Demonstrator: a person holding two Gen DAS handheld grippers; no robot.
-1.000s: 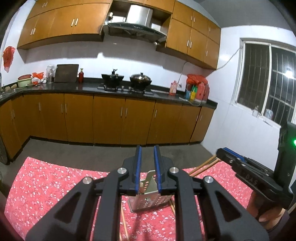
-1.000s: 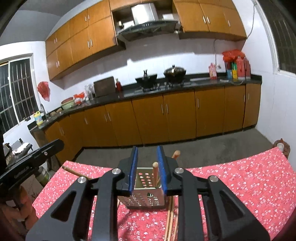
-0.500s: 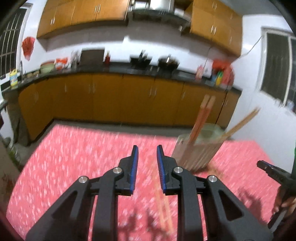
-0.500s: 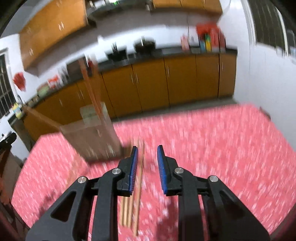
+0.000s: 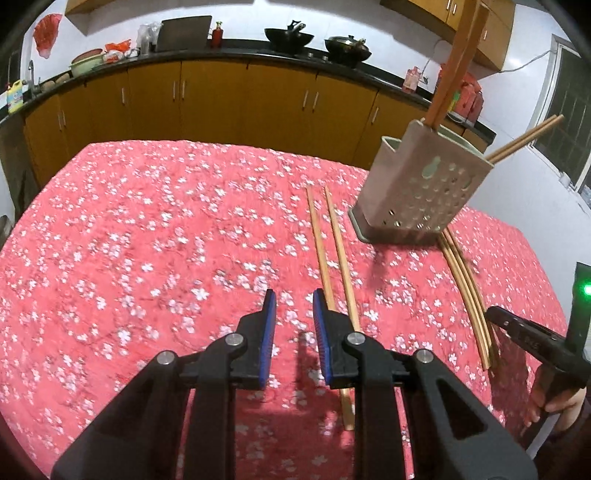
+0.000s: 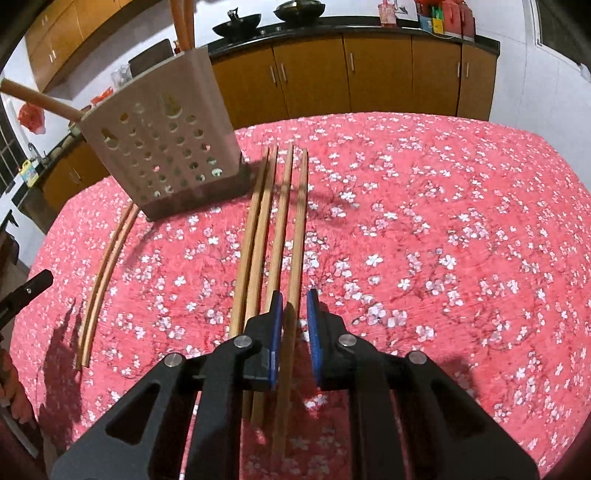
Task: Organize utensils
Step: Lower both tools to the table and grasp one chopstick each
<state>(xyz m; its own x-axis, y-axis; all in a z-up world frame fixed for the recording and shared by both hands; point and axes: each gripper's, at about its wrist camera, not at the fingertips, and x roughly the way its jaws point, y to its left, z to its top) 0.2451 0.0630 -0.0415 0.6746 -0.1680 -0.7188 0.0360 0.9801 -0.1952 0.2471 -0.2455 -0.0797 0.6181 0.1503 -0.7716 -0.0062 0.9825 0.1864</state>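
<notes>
A grey perforated utensil holder [image 5: 417,188] stands on the red floral tablecloth [image 5: 147,240] with several chopsticks [image 5: 456,62] sticking out of it; it also shows in the right wrist view [image 6: 162,147]. Two wooden chopsticks [image 5: 332,251] lie left of the holder, just right of my open, empty left gripper [image 5: 291,306]. Several more chopsticks [image 6: 280,229] lie side by side in the right wrist view. My right gripper [image 6: 295,304] is open above them, with the rightmost chopstick [image 6: 299,236] running between its jaws. Two thinner chopsticks [image 6: 107,266] lie further left.
Wooden kitchen cabinets [image 5: 221,96] and a dark counter with pots [image 5: 290,35] run behind the table. The right gripper's body [image 5: 535,343] and the hand holding it show at the right edge of the left wrist view.
Both grippers have pulled back from the holder and tilted down toward the table. They now hover over the chopsticks lying on the cloth.
</notes>
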